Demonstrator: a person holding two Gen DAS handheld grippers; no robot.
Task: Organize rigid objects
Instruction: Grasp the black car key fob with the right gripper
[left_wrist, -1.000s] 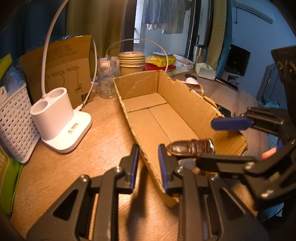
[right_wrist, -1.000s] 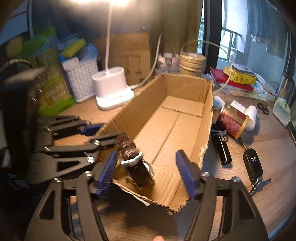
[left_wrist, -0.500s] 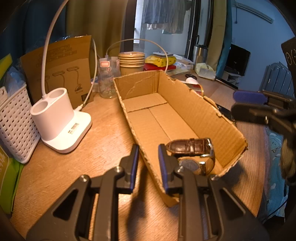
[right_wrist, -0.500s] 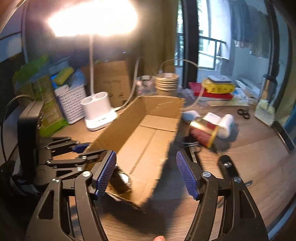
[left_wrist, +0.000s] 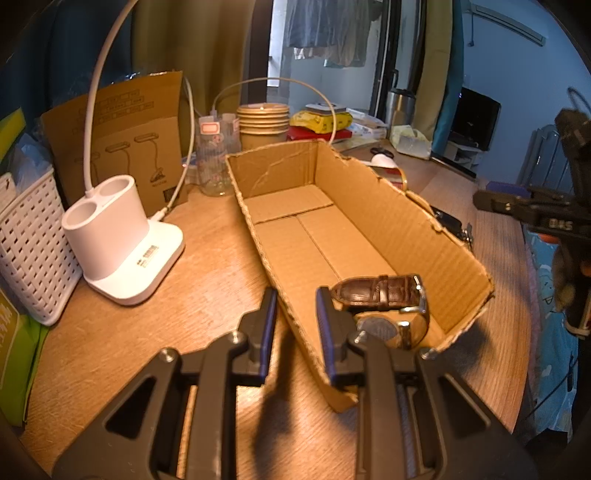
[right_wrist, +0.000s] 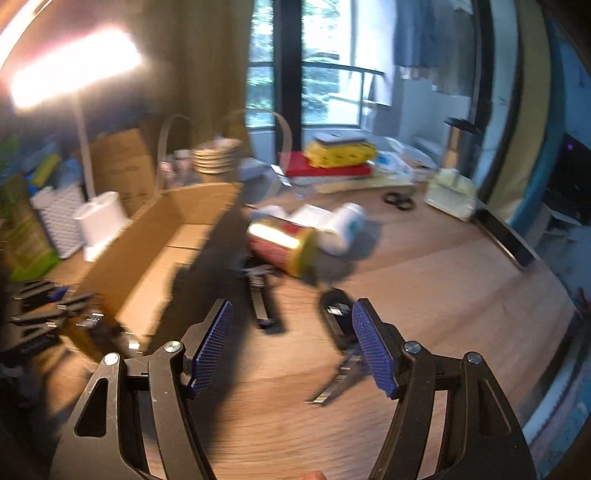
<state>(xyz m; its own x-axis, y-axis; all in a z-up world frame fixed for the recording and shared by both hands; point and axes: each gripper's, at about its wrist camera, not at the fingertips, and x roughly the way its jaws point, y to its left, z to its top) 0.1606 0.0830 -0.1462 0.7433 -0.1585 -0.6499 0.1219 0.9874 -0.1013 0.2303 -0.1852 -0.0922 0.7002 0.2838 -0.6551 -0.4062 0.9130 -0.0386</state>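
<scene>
One cardboard box (left_wrist: 369, 236) stands on the one wooden table (left_wrist: 207, 280). Inside the box lies one brown-strap watch (left_wrist: 384, 295). Beside it stands one white lamp base (left_wrist: 118, 240) with two round holes, and one white basket (left_wrist: 29, 243). One stack of paper cups (left_wrist: 263, 123) is behind. On the right side lie one gold-red can (right_wrist: 282, 245), one white bottle (right_wrist: 341, 229), one car key (right_wrist: 338, 314) and one scissors (right_wrist: 398, 200). There are two grippers.
</scene>
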